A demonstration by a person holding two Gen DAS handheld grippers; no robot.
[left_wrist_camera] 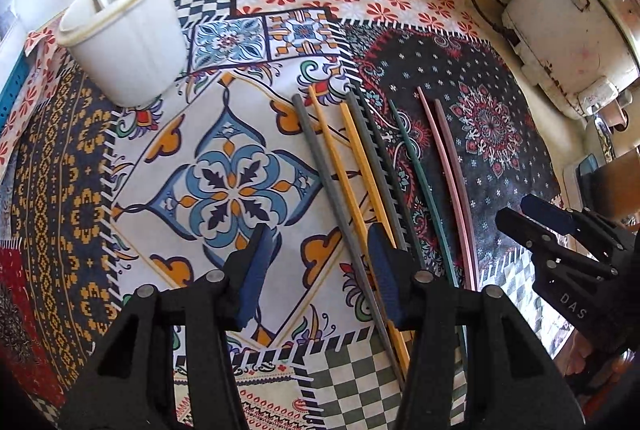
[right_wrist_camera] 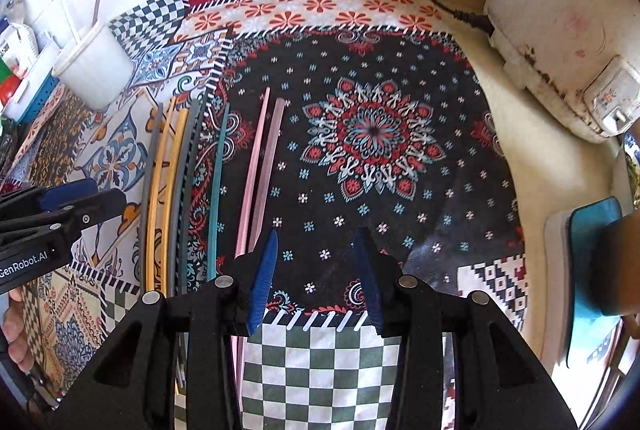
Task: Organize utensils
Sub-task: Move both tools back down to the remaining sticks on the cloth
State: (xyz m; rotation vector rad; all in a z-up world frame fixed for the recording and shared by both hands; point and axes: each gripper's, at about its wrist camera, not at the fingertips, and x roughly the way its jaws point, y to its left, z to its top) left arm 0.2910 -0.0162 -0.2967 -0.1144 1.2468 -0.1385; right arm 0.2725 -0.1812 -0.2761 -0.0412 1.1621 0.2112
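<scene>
Your left gripper point(left_wrist_camera: 320, 270) is a matte black plastic frame of angular, triangular-cutout arms joined by round silver pivot pins, ending in two fingers faced with ribbed dark blue pads point(left_wrist_camera: 256, 272). Your right gripper point(right_wrist_camera: 314, 276) is built the same way, black arms with silver pins and ribbed blue pads point(right_wrist_camera: 264, 276), and seen from the left wrist camera its side carries the white letters "DAS". From the right wrist camera, the side of your left gripper reads "GenRobot.AI" in white, with small screws set along its black links.
</scene>
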